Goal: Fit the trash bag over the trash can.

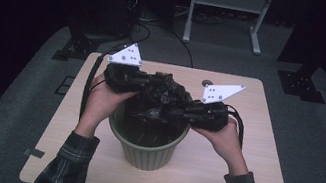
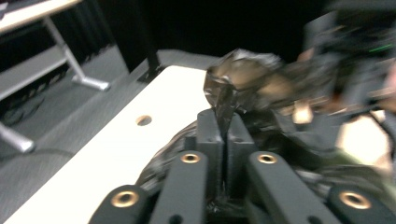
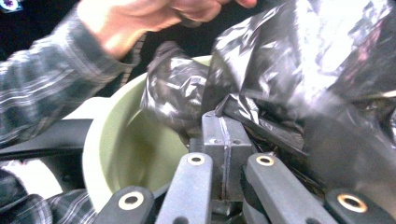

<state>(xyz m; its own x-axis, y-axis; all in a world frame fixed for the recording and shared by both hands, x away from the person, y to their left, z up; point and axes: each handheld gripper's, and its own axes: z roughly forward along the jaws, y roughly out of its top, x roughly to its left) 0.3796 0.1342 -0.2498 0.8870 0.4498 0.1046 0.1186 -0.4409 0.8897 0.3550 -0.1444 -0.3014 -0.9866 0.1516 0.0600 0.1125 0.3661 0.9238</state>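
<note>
A pale green plastic bin point(image 1: 146, 152) stands in the middle of the wooden table point(image 1: 251, 153). A crumpled black plastic bag point(image 1: 166, 86) is bunched over its mouth and hangs partly inside. My left gripper point(image 1: 146, 84) comes in from the left at the rim; in the left gripper view its jaws pinch a thin fold of the bag point(image 2: 225, 105). My right gripper point(image 1: 182, 111) meets the bag from the right, shut on a bag edge point(image 3: 233, 106) just above the bin's inner wall point(image 3: 126, 140). The bag's bulk point(image 3: 303, 70) hides the bin's far rim.
The table has a small round hole point(image 1: 207, 83) behind the bin. A white frame stand point(image 1: 226, 11) and dark stand feet point(image 1: 74, 48) sit on the grey floor beyond the table. The person's plaid sleeves point(image 1: 68, 156) flank the bin.
</note>
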